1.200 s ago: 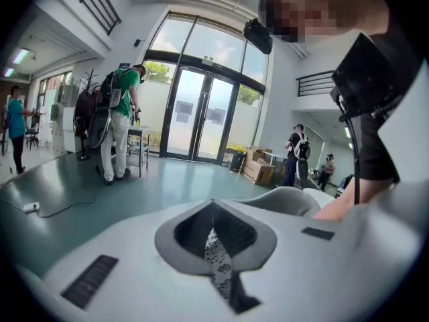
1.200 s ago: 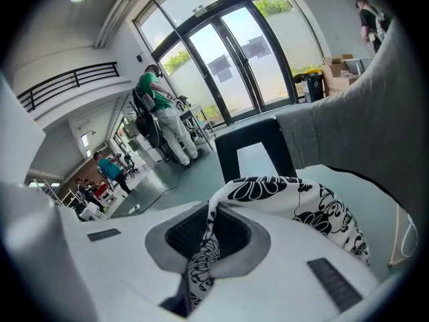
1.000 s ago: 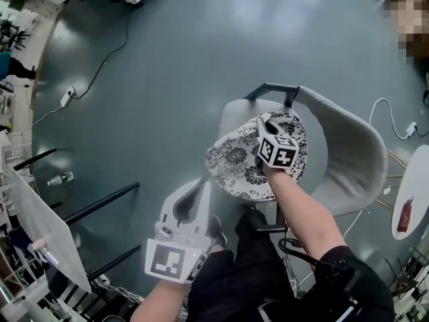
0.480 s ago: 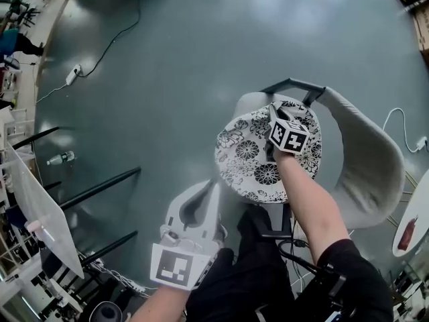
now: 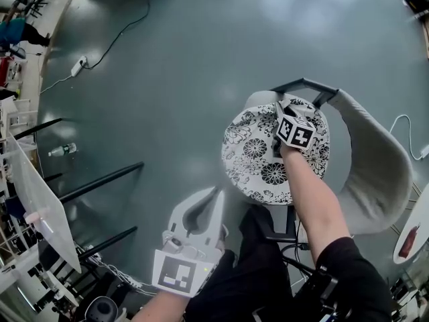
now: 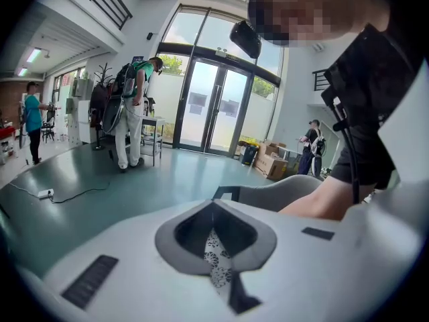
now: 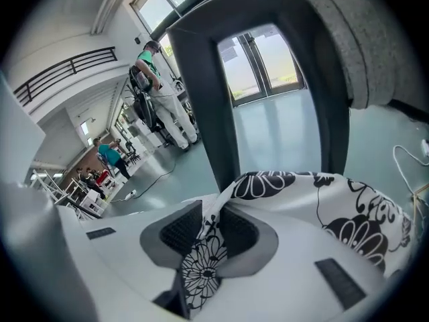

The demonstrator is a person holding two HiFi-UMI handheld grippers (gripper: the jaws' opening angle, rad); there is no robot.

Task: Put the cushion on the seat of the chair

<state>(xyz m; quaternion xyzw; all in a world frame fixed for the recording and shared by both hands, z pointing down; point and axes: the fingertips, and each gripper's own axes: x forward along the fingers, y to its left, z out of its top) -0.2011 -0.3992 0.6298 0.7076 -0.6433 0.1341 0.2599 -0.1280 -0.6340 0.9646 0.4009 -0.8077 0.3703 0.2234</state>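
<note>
The cushion (image 5: 258, 156) is a round, soft pad covered in white fabric printed with bold black flowers. It lies flat on the seat (image 5: 249, 104) of the chair (image 5: 375, 173) and covers nearly all of it, so that only a pale grey crescent of the seat shows along its far left rim. The chair is a curved shell upholstered in a light grey, felt-like cloth. Its backrest wraps round the cushion's right side, and a matte black frame bar (image 5: 305, 84) bends across the far edge.

The right gripper (image 5: 277, 107) rests over the far part of the cushion, its marker cube above the print. In the right gripper view a raised fold of the flowered fabric stands between the dark ribbed pads (image 7: 179, 232). The jaws have just been opening and sit slightly apart around that fold rather than clamped on it. The rest of the cushion spreads out smooth beyond them towards the black bar.

The left gripper (image 5: 216, 196) hangs near the cushion's near left edge, apart from it and over the floor. Its smooth white jaws meet at the tips and hold nothing; a sliver of the print shows through the slit below them.

The floor (image 5: 167, 79) is glossy grey-green, with a thin cable (image 5: 114, 42) trailing across it.
</note>
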